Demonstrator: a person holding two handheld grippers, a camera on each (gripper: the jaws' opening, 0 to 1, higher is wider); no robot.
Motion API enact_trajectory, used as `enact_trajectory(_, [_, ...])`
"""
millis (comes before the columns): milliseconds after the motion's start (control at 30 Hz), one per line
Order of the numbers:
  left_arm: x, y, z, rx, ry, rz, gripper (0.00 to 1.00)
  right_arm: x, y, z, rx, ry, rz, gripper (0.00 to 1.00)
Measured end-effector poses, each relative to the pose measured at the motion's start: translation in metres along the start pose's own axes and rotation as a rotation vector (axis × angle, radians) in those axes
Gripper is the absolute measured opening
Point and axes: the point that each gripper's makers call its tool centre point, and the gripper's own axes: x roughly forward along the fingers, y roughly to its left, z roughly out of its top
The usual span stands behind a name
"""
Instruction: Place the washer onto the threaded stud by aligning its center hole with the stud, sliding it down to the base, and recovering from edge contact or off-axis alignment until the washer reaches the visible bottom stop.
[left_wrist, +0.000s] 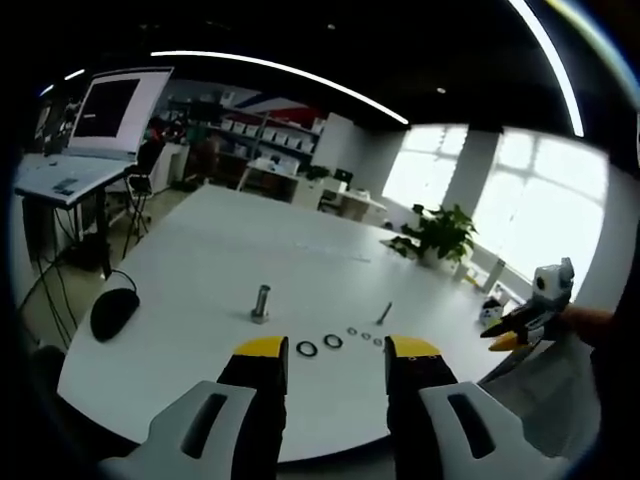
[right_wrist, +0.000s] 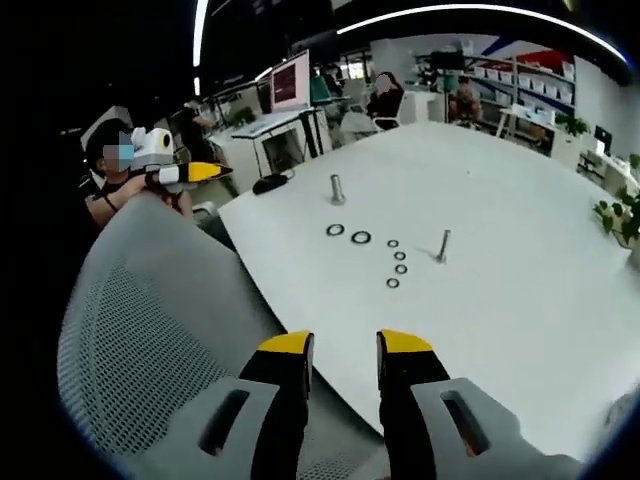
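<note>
In the left gripper view, going from the left, a black mouse is lying on the white table, its cable trailing off toward the desk with the monitor behind it. Next comes the thick threaded stud, standing upright and bare on the tabletop. Your left gripper is hovering at the near edge with its jaws parted and nothing between them. Through that gap you are looking at the two large washers, lying flat side by side, with three small washers continuing the row to the right. A thin stud is standing just beyond them, leaning in this view. Nothing is lying between the washers and the thick stud. A potted plant is sitting at the far side of the table, and your right gripper is coming in from the right edge, well off the table.

In the right gripper view, your left gripper is showing at the left, held by a hand. A grey mesh chair back is standing between you and the table. Your right gripper is hanging over the chair and table edge, jaws apart and empty. Beyond it the thick stud, large washers, small washers and thin stud are lying well apart from both grippers.
</note>
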Motion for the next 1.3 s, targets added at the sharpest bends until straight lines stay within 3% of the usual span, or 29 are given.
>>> enact_trajectory(200, [0.001,-0.001,-0.002,0.008,0.012,-0.006,0.35,0.020,-0.011,0.014,-0.083,0.037,0.037,0.27])
enact_trajectory(467, [0.001,-0.001,-0.002,0.004,0.017,-0.010,0.34,0.045,-0.030,0.033,-0.107,0.044,0.049,0.31])
enact_trajectory(767, [0.002,-0.002,-0.005,0.004,0.034,-0.019,0.33,0.072,-0.056,0.027,-0.115,0.114,0.024,0.30])
enact_trajectory(1133, [0.002,-0.003,-0.006,0.003,0.042,-0.026,0.32,0.113,-0.057,0.015,-0.117,0.203,0.069,0.27])
enact_trajectory(1300, [0.003,-0.003,-0.006,0.000,0.042,-0.023,0.32,0.130,-0.055,0.005,-0.165,0.265,0.088,0.26])
